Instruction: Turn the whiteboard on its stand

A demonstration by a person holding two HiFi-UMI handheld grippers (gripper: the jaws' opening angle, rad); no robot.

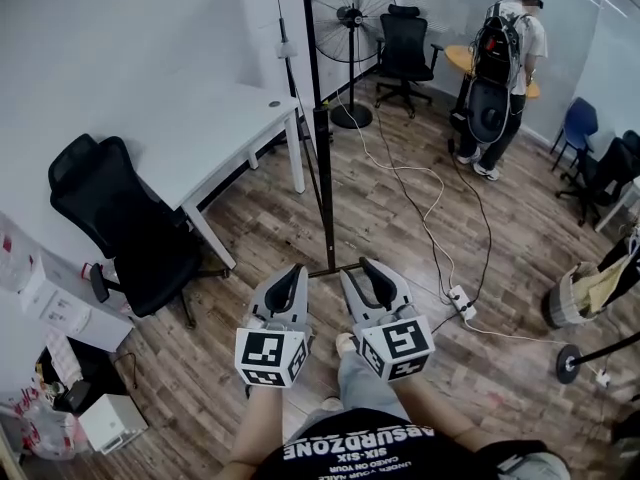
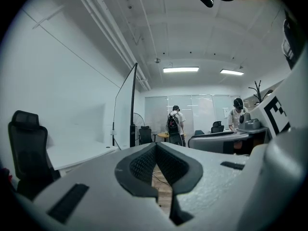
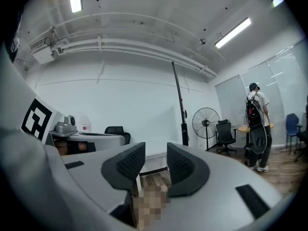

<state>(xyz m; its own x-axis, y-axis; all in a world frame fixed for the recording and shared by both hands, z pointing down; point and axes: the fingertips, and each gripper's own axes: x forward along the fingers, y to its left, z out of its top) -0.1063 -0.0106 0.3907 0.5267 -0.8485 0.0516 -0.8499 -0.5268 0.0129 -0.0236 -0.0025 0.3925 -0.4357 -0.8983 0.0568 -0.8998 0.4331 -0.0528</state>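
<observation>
Left gripper point(image 1: 292, 271): jaws clenched tip to tip, holding nothing. Right gripper point(image 1: 368, 265), just beside it: jaws parted, empty. Just ahead of both tips stands the whiteboard point(image 1: 321, 148), seen edge-on as a thin dark upright on the wooden floor point(image 1: 400, 228). To turn it well, probably open the left gripper, pinch the frame edge, and swing it slowly so its stand point(image 1: 335, 268) does not tip.
</observation>
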